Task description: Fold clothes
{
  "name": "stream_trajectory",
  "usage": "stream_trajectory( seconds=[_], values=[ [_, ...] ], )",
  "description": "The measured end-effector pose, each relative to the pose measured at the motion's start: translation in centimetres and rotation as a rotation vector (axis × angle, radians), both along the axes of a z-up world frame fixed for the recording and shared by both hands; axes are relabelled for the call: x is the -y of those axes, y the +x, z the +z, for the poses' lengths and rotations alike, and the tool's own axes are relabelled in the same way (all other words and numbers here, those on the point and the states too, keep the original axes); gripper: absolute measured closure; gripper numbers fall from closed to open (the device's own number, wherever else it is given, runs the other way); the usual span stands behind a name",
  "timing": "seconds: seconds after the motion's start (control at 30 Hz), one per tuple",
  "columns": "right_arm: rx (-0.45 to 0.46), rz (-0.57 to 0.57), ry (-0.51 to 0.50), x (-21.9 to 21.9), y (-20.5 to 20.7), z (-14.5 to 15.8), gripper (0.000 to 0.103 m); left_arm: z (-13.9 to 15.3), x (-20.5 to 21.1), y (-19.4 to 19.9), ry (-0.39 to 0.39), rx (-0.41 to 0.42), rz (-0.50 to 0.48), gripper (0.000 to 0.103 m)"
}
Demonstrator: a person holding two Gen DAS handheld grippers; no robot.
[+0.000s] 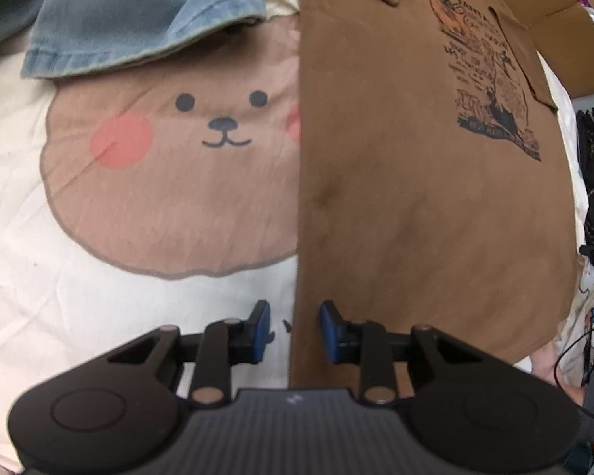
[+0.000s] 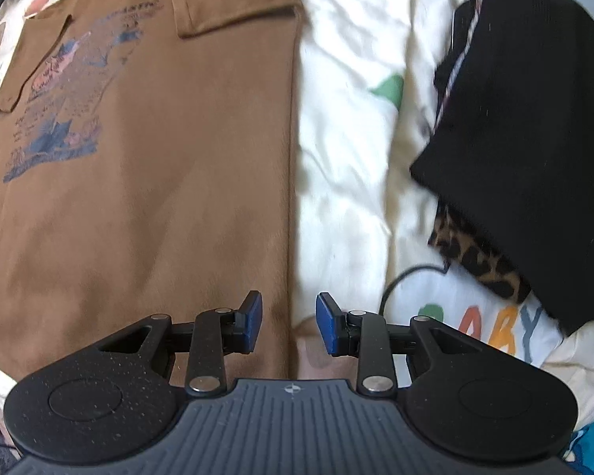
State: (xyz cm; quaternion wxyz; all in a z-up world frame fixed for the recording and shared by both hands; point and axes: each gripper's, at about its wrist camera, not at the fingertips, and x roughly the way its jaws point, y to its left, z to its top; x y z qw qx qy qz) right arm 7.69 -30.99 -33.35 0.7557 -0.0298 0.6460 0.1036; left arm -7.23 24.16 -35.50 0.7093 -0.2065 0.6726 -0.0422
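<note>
Since the soft, limp brown printed cotton shirt drapes easily, its side edges are best pinched by the left gripper and right gripper, both held parted, gripping nothing.

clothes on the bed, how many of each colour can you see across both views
brown: 1, the brown printed shirt
blue: 1, the blue denim garment
black: 1, the black folded garment
leopard print: 1, the leopard-print piece
total: 4
</note>
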Motion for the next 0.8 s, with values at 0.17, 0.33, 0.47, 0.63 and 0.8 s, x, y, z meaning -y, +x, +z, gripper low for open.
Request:
stream_trajectory(
  seconds=[0.17, 0.33, 0.47, 0.63, 0.8],
  values=[
    [-0.056, 0.031, 0.015, 0.0, -0.7, -1.3, 0.066, -0.2, 0.2, -0.3, -0.015, -0.007, -0.008, 0.074],
    [-0.106, 0.026, 0.029, 0.5, -1.3, -2.4, 0.066, -0.4, 0.3, -0.8, -0.032, -0.02, -0.019, 0.074],
    [-0.143, 0.037, 0.047, 0.5, -1.9, -2.9, 0.066, -0.3, 0.2, -1.3, -0.018, -0.035, -0.028, 0.08],
    [-0.172, 0.064, 0.067, 0.5, -2.3, -3.5, 0.066, -0.5, 0.0, -2.0, -0.039, -0.053, -0.017, 0.081],
    [-0.191, 0.054, 0.099, 0.8, -2.3, -3.6, 0.068, -0.7, 0.2, -2.4, -0.079, -0.089, -0.027, 0.083]
  ],
)
